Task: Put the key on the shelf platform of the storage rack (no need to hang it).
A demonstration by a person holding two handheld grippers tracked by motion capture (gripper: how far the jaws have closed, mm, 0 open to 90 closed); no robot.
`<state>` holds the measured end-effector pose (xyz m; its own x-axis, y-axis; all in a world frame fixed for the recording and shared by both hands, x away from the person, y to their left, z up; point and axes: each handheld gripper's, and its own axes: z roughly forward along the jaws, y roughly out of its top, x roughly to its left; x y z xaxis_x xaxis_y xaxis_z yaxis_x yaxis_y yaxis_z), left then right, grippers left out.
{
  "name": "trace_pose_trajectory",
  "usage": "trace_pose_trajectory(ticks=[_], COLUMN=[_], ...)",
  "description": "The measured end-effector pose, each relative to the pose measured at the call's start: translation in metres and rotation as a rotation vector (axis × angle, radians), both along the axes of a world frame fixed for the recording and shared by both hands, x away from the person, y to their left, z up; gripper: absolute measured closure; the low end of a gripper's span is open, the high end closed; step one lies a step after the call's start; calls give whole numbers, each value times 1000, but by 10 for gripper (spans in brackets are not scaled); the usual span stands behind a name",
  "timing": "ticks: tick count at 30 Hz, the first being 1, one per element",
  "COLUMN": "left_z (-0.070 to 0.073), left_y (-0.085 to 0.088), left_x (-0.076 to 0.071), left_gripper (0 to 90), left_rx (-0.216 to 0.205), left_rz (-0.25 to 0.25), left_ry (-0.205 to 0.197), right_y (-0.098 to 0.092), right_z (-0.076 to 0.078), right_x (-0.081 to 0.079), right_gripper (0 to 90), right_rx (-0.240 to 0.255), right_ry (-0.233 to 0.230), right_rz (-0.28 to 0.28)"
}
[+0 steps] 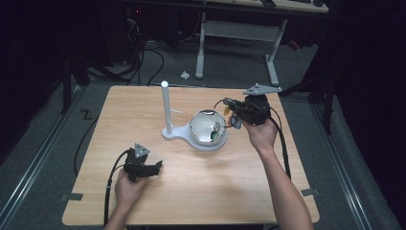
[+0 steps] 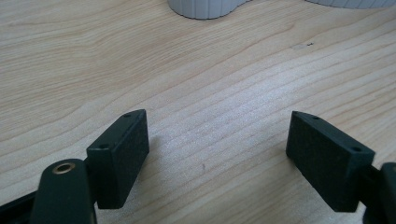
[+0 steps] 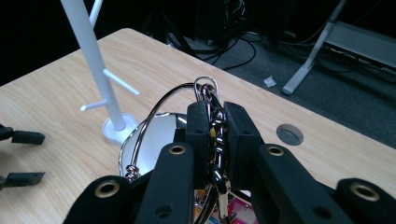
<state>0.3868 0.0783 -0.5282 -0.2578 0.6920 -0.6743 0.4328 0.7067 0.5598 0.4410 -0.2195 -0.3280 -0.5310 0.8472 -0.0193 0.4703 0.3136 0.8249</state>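
Light wood table (image 1: pixel 201 191) first: we've got loads of bare room toward the near edge. White stand (image 1: pixel 165 110) and metal bowl (image 1: pixel 207 125) sit mid-table. Right gripper (image 3: pixel 215 135) is clenched on the keychain (image 3: pixel 214 126) above the bowl; it looks floppy and slippery, so pinch the links. Left gripper (image 2: pixel 217 154) is released, near the front-left.

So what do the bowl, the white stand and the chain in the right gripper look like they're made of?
The bowl looks like polished metal: its rim and inside give bright mirror glints. The white stand seems matte plastic, evenly white with no shine, though painted metal is possible. The chain, clamped in the right gripper, looks like chromed metal, with glossy links and a bright ring.
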Motion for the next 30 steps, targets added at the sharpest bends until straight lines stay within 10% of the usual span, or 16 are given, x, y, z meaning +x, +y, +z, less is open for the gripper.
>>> trace_pose_trajectory(ticks=[30], left_z=[0], left_y=[0], left_x=[-1], left_gripper=[213], left_rx=[-1], left_rz=[-7], left_ry=[2], right_y=[42], right_z=[-28], right_x=[28], right_gripper=[816], right_rx=[-15], right_ry=[30], right_rz=[11])
